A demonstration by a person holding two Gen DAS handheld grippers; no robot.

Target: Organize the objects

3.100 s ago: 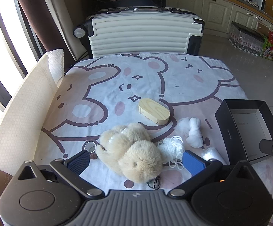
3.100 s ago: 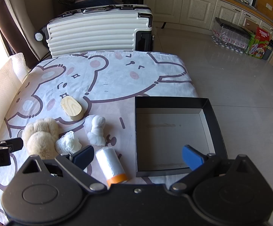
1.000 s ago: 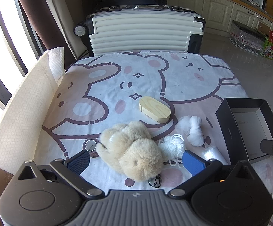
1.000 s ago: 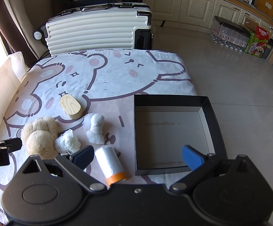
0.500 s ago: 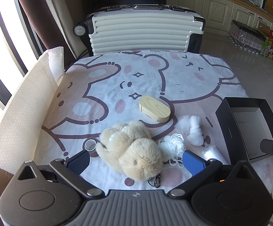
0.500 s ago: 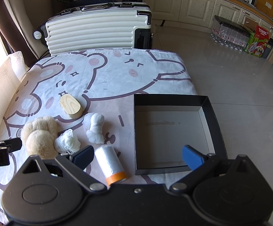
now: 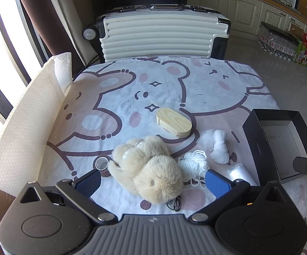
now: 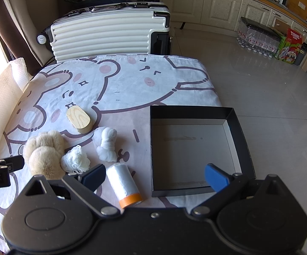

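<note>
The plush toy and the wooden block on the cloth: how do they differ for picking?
The plush toy is fluffy, lumpy and beige; the wooden block is smooth, flat-topped, oval and pale. The plush toy lies between the open left tongs; the wooden block lies farther away, beyond them. Both rest on the cloth, outside the black box.

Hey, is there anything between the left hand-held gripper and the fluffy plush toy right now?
Nothing visible. The left hand-held gripper is open with the plush toy directly between its fingers. A small tape roll sits against the toy's left side, and white string on its right.
</note>
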